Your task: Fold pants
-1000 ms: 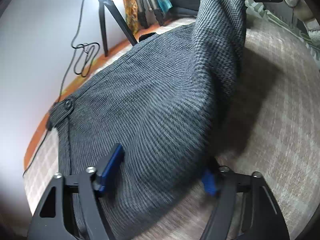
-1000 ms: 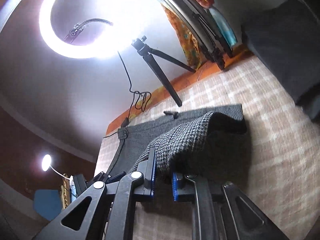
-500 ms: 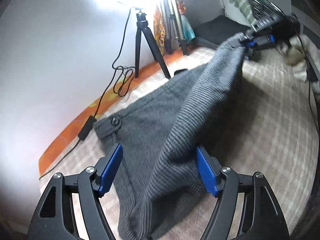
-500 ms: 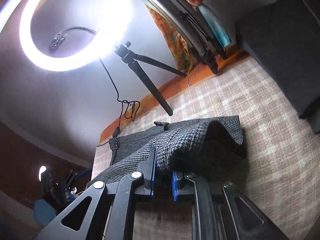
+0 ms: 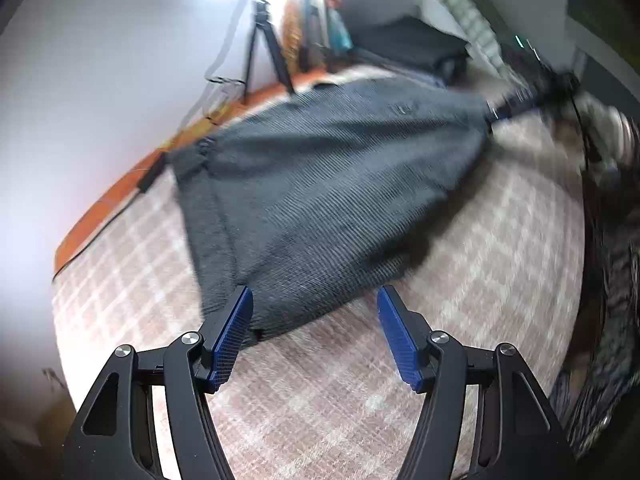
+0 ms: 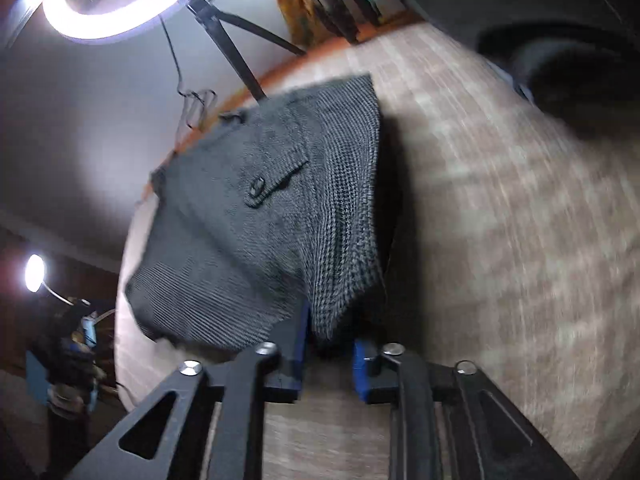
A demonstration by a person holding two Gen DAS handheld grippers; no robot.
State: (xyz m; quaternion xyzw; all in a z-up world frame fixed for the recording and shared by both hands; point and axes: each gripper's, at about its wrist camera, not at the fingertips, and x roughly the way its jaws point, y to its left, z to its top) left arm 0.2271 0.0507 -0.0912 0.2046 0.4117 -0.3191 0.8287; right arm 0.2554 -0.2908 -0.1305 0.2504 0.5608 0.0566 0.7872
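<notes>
The dark grey woven pants (image 5: pixel 320 184) lie folded over on a beige checked bed cover (image 5: pixel 500 240). My left gripper (image 5: pixel 314 334) is open and empty, just short of the pants' near edge. My right gripper (image 6: pixel 328 350) is shut on a corner of the pants (image 6: pixel 280 220) and holds it slightly off the cover; a buttoned pocket flap (image 6: pixel 276 180) faces up. In the left wrist view the right gripper (image 5: pixel 516 106) shows blurred at the pants' far right corner.
A ring light (image 6: pixel 120 4) on a black tripod (image 5: pixel 264 52) stands by the white wall with a dangling cable. A dark folded cloth (image 5: pixel 408 44) lies at the far end. An orange sheet edge (image 5: pixel 120 200) runs along the wall. Dark items sit at the right edge (image 5: pixel 616 260).
My left gripper has let go of the pants and pulled back. The pants have dropped flatter on the cover. My right gripper still holds its corner and has swung over the cloth.
</notes>
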